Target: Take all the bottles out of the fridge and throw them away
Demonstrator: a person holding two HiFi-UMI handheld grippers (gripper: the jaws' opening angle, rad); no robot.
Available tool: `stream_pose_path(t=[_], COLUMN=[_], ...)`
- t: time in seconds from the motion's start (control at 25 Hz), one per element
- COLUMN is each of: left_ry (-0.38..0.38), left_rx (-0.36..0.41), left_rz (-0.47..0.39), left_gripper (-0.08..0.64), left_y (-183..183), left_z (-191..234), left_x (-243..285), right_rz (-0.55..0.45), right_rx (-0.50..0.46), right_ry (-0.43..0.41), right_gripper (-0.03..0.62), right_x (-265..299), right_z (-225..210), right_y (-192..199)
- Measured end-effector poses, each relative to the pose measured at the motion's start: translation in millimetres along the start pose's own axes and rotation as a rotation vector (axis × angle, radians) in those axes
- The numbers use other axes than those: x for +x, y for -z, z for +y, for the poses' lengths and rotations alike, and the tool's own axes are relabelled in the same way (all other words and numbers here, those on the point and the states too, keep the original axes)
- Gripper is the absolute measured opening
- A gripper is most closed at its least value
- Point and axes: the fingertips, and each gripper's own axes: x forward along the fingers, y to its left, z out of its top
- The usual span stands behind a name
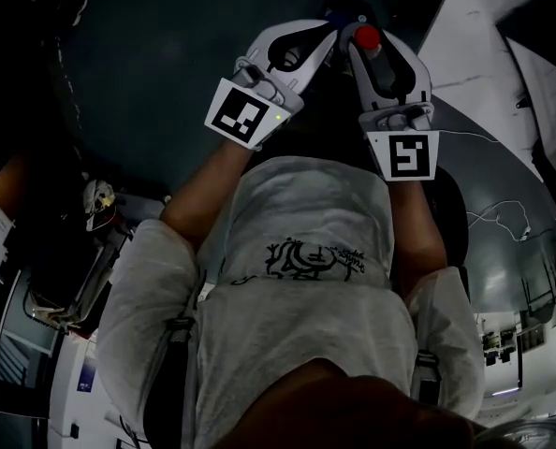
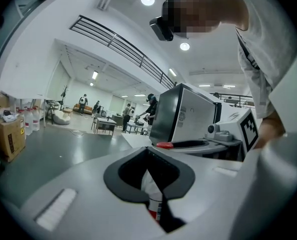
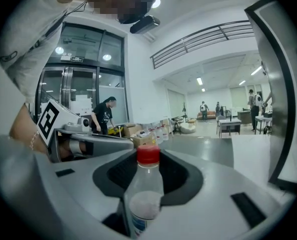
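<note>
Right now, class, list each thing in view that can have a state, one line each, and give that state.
left gripper, fingers shut on the second bottle.
second bottle, held between those fingers, its cap out of view.
right gripper, fingers shut on the red-capped bottle.
red-capped bottle, held standing up between the fingers, cap on.

Bottle (image 3: 146, 194) in my right gripper (image 3: 149, 176): clear glossy plastic, smooth red plastic cap (image 3: 148, 154); second bottle (image 2: 154, 203) in my left gripper (image 2: 150, 174): glossy printed wrap. Both gripper shells are smooth matt pale plastic with dark matt jaw linings. My shirt (image 1: 306, 213) is soft white cloth; the floor (image 2: 53, 151) is polished, glossy grey.
</note>
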Motion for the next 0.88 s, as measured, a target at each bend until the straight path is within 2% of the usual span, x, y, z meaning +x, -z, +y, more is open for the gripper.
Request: stream_pose_path(t=[0.4, 0.88], left_ry=[0.012, 0.011], left_rx=[0.003, -0.02], left_rz=[0.009, 0.059], left_gripper=[0.009, 0.009], left_y=[52.2, 137.6], left_z=[17.7, 23.7], left_x=[17.5, 34.5], right_rz=[0.026, 0.077], right_rx=[0.01, 0.034], right_ry=[0.023, 0.083], right_gripper=[0.14, 0.14], right_x=[19.0, 38.6], right_z=[-5.6, -13.5], right_y=[64.5, 150.0])
